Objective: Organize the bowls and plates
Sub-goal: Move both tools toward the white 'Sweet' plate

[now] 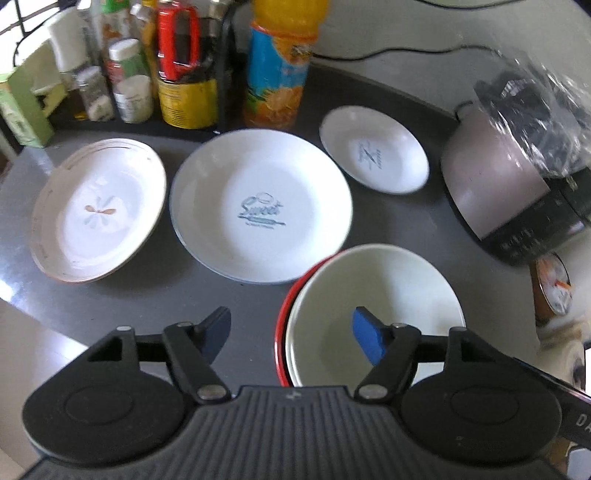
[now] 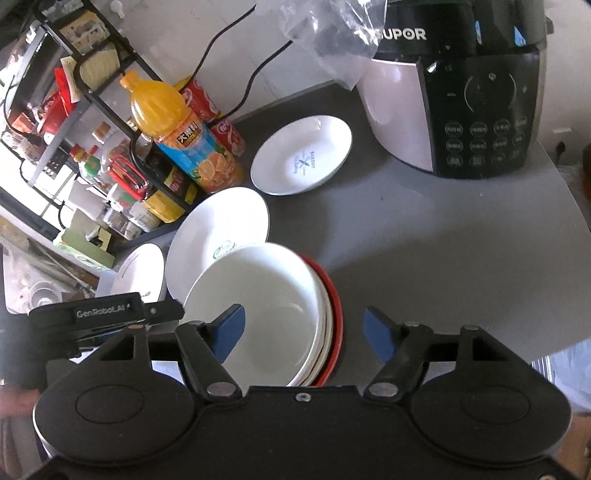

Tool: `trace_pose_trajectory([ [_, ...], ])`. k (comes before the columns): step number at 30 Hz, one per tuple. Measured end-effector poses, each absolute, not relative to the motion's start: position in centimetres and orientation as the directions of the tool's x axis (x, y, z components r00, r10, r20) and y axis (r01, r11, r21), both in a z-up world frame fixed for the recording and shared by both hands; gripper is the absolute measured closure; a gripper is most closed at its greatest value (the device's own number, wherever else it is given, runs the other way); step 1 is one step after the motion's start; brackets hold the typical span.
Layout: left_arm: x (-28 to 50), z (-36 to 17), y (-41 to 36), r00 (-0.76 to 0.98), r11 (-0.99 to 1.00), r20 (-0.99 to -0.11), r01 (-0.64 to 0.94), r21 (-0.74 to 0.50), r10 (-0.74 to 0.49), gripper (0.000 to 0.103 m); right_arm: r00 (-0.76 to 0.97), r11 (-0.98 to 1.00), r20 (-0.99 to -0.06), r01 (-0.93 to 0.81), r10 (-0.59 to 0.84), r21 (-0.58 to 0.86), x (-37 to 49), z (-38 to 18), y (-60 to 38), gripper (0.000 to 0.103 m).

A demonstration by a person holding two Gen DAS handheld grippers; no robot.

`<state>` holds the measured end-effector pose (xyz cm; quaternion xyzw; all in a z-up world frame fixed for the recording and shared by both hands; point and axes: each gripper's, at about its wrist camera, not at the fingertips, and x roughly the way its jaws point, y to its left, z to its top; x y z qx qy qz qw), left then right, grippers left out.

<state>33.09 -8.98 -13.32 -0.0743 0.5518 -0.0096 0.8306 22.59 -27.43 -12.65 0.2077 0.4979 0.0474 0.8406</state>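
Bowls (image 2: 266, 306) sit nested in a stack on the dark countertop (image 2: 424, 236), a white one on top and a red-rimmed one at the bottom, nothing inside the top bowl. Taking that stack as the landmark: just behind it is the big plate (image 1: 258, 206) with "Sweet" written in blue script, its rim partly hidden by the bowls in the right wrist view. Left of that plate is a plate (image 1: 98, 206) with a faded flower print, and behind and to the right of the stack is a small plate (image 1: 373, 149) with a blue mark I can't read.

The "SUPOR" cooker (image 2: 465, 99) stands further back on the right, a clear plastic bag (image 2: 328, 33) draped over its top. An orange juice bottle (image 2: 181, 136) stands back-left beside red cans (image 2: 210, 110).

Left gripper (image 1: 290, 334) is spread wide, one pad hovering over the top bowl. Right gripper (image 2: 304, 334) is spread wide too, straddling the stack's rim, gripping nothing. "GenRobot.AI" is printed on the left gripper's side.
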Motion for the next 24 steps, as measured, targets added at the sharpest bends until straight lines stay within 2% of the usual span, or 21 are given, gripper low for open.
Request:
trace_pose_trajectory([
  [13, 32.4, -12.0, -5.4, 0.425, 0.961, -0.905, -0.259, -0.091, 0.029, 0.031, 0.499, 0.88, -0.785, 0.086, 0.367, 0.466, 25.6, -12.6, -28.9, 0.032],
  [24, 34.1, -12.2, -0.3, 0.426, 0.918, -0.903, -0.375, -0.13, 0.047, 0.031, 0.484, 0.864, -0.782, 0.095, 0.393, 0.494, 28.9, -12.5, -27.3, 0.032],
])
